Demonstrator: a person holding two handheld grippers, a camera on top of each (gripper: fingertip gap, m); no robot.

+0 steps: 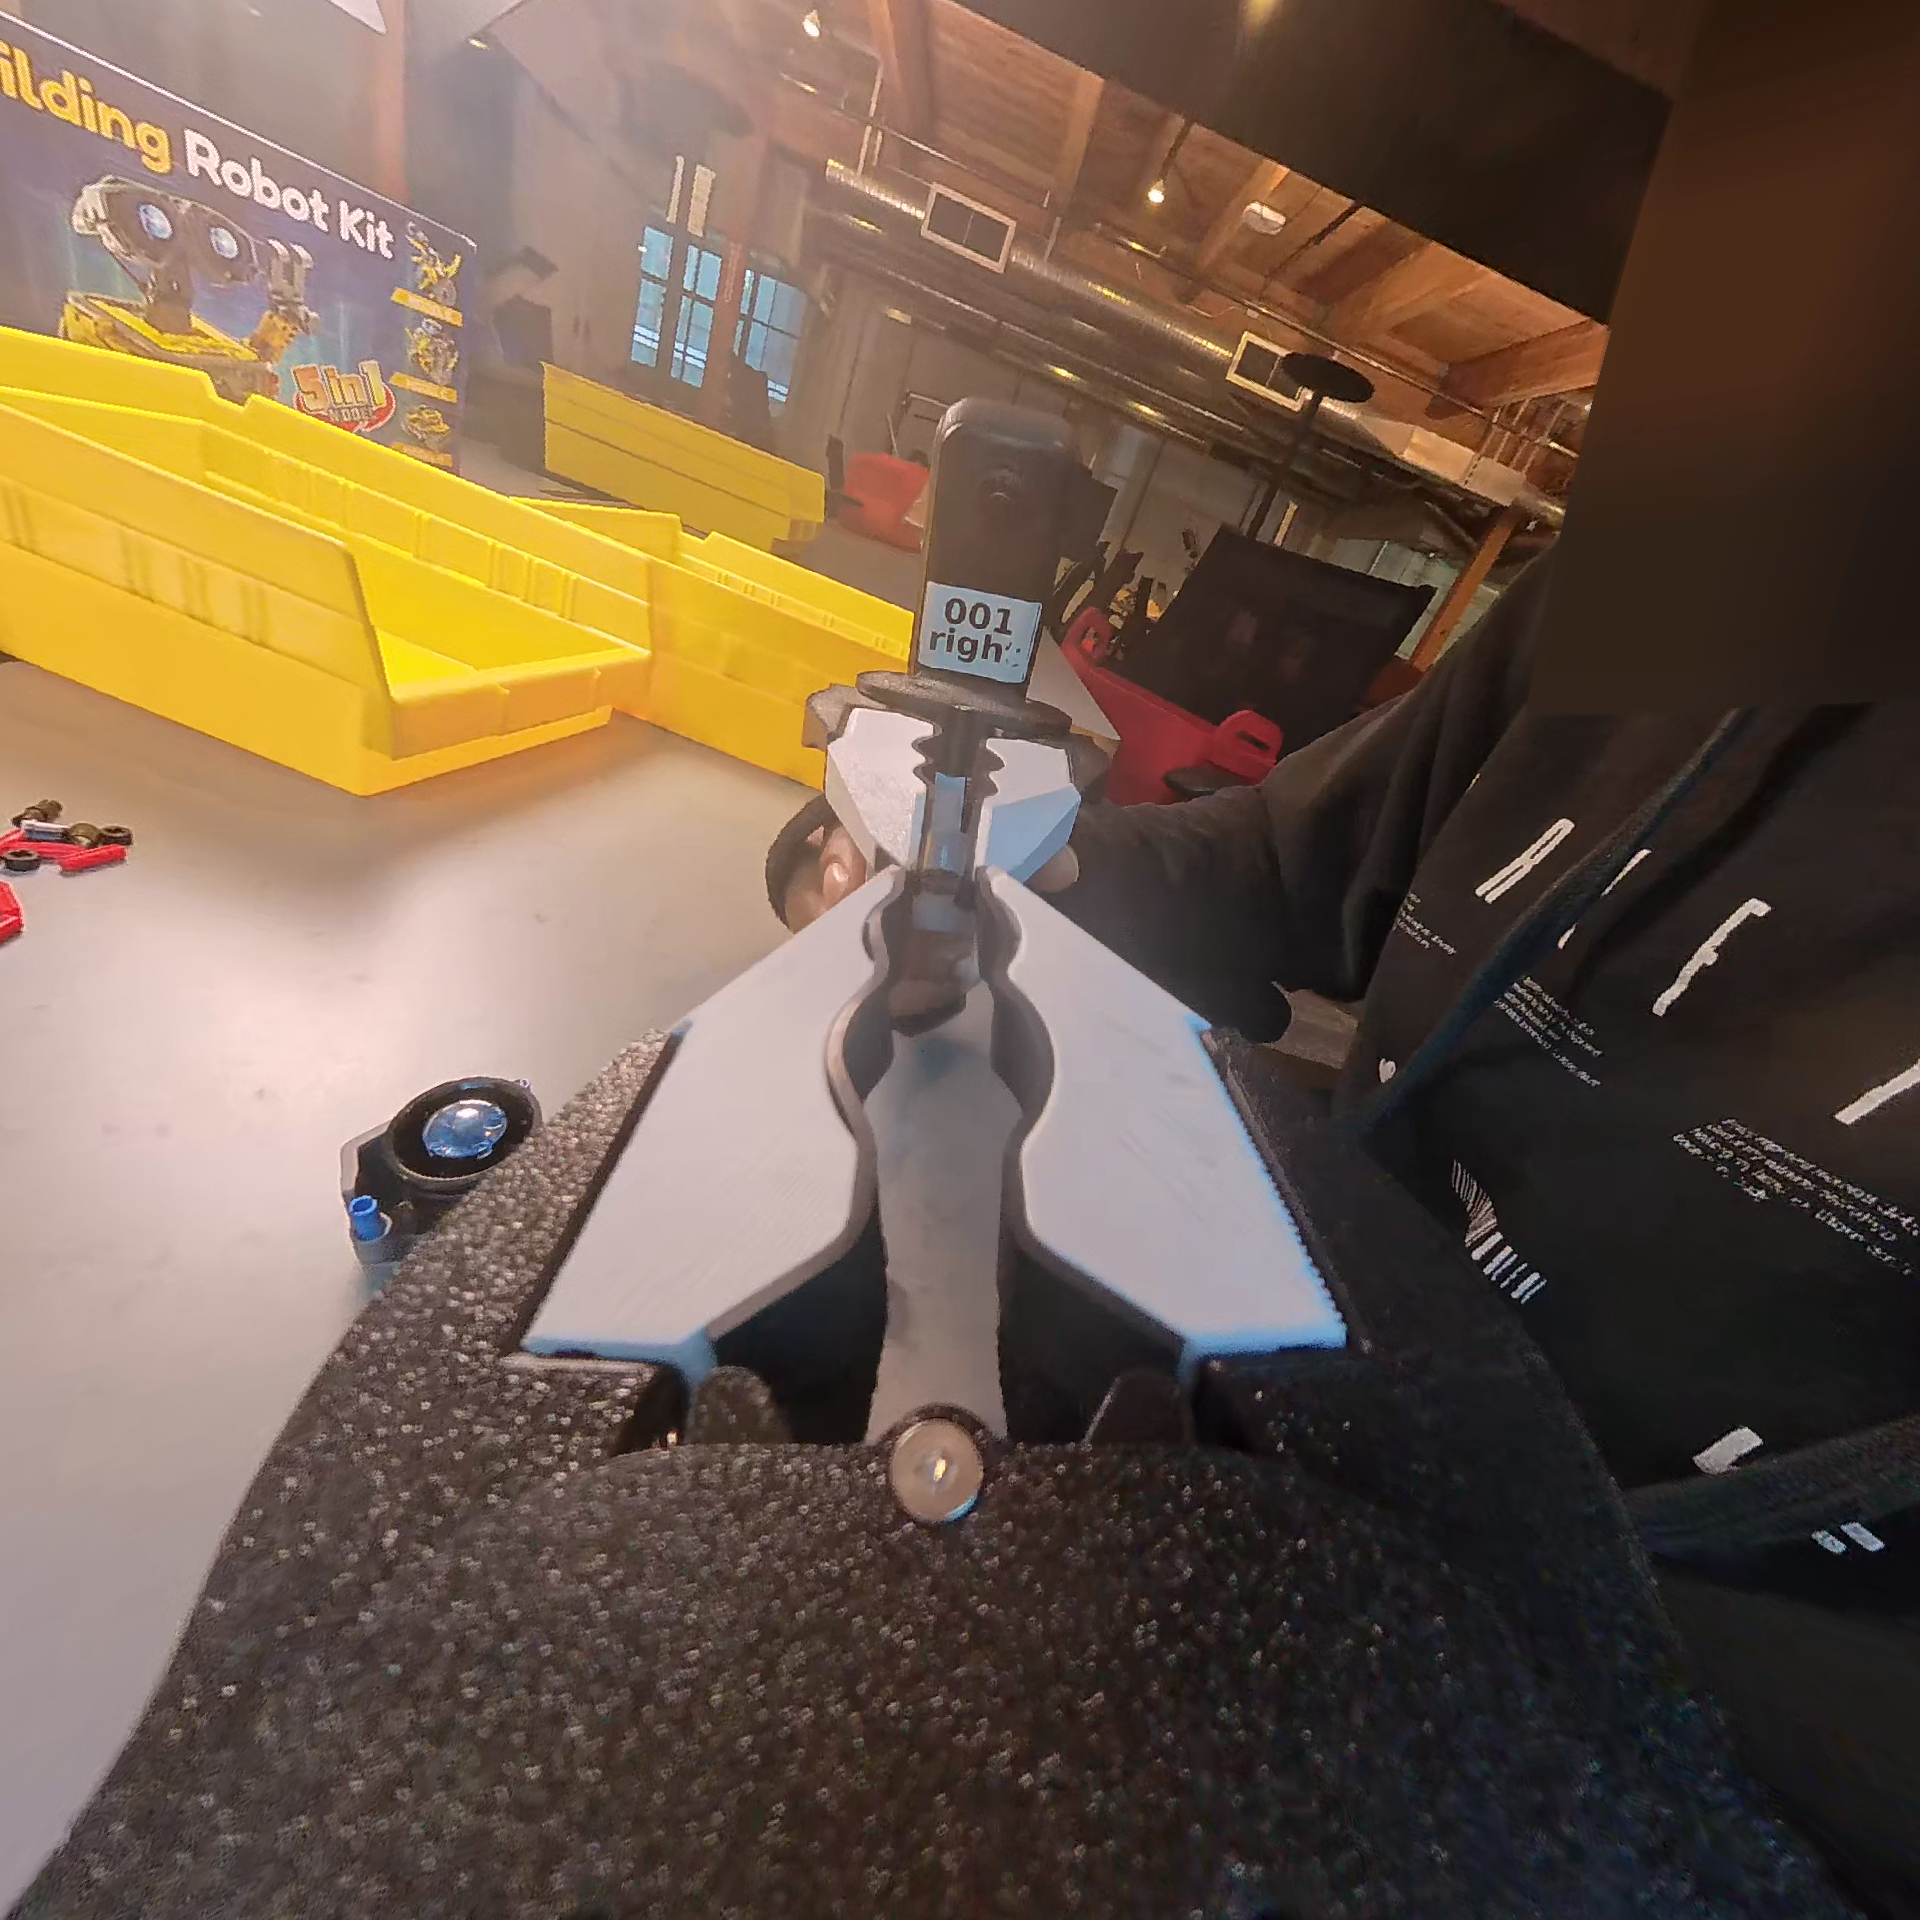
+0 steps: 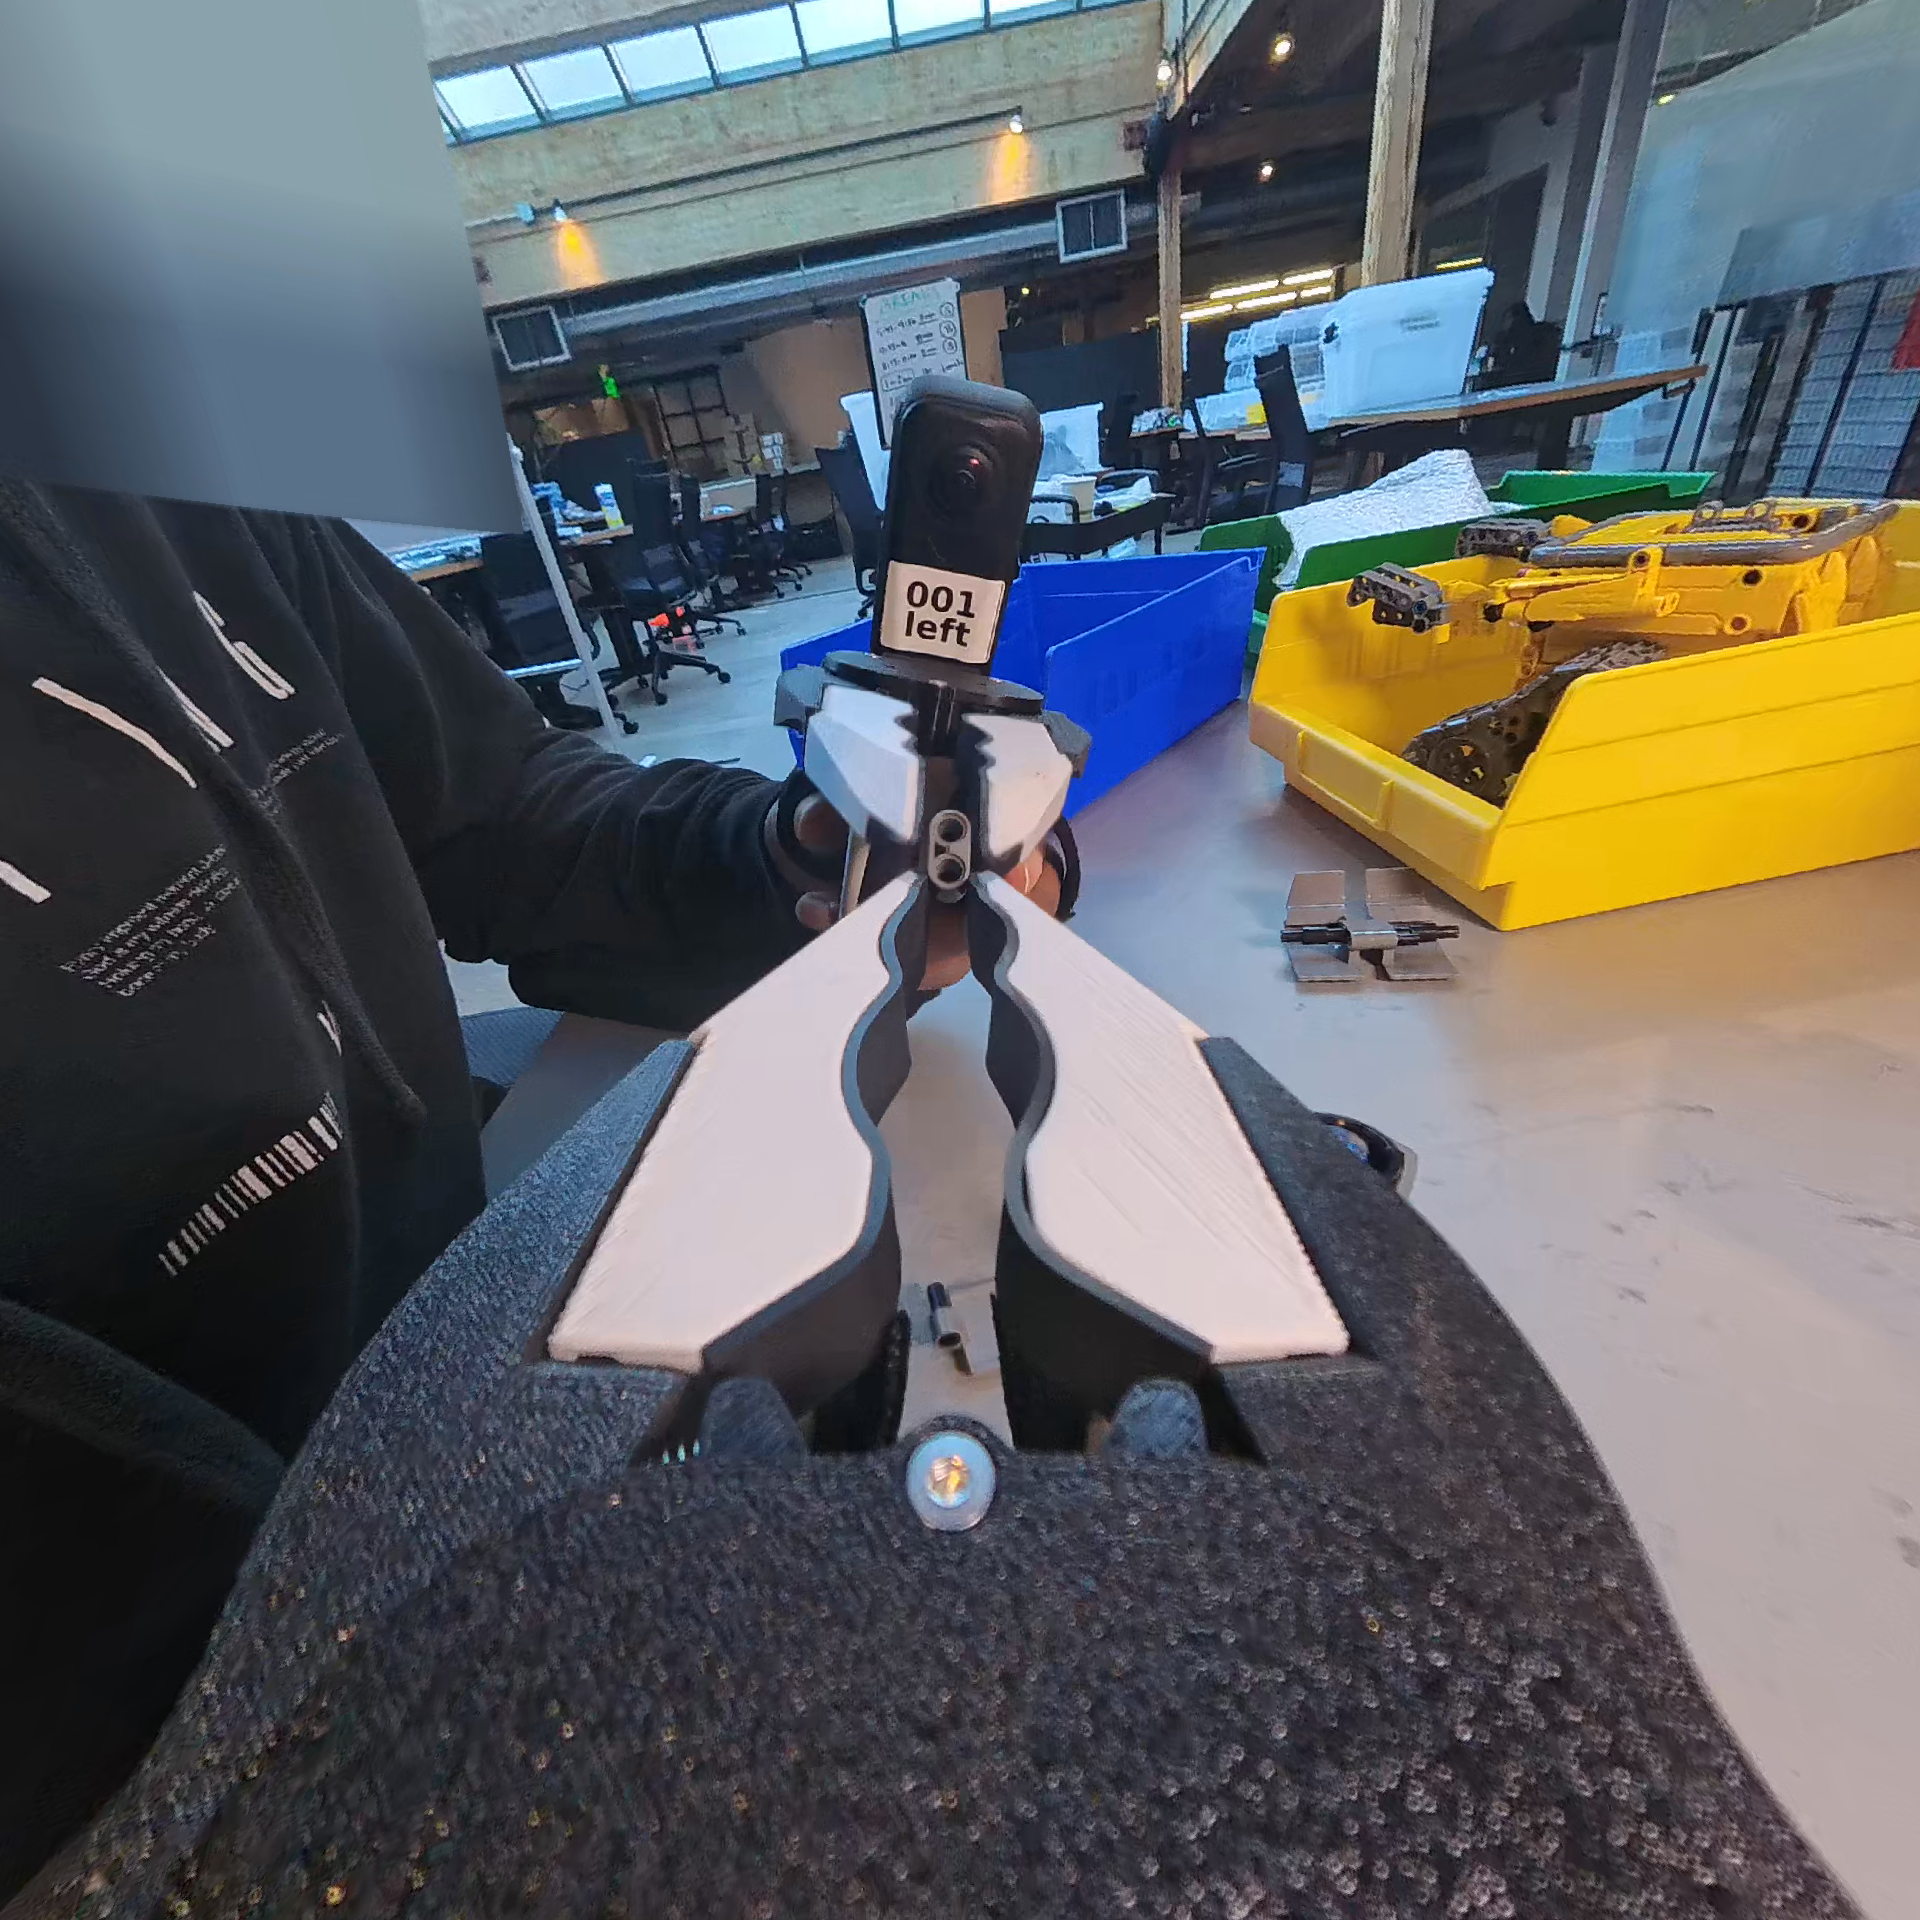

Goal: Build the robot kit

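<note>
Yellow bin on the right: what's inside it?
The yellow bin holds a yellow-and-grey built vehicle model with black tracks. The bin's front wall hides the model's underside and whatever else lies on the bottom.

- The left wrist view looks forward along the left gripper point(image 1: 940, 894), held just above the table point(image 1: 208, 1039) and tilted slightly up, so ceiling beams fill the top.
- It faces the right gripper point(image 1: 948, 831) head-on and very near, with its camera point(image 1: 992, 520) looking straight back.
- Yellow bins point(image 1: 312, 644) lie far left; a black hoodie point(image 1: 1662, 1039) fills the right edge.
- The right wrist view looks forward along the right gripper point(image 2: 948, 894), at the same low height.
- It faces the left gripper point(image 2: 940, 821) and its camera point(image 2: 961, 499) just as closely.
- A yellow bin point(image 2: 1662, 769) stands to the right, the hoodie point(image 2: 208, 935) to the left.
- The views oppose each other; they share the small grey part point(image 2: 948, 847) between the tips, the hoodie and the table point(image 2: 1558, 1143).
</note>
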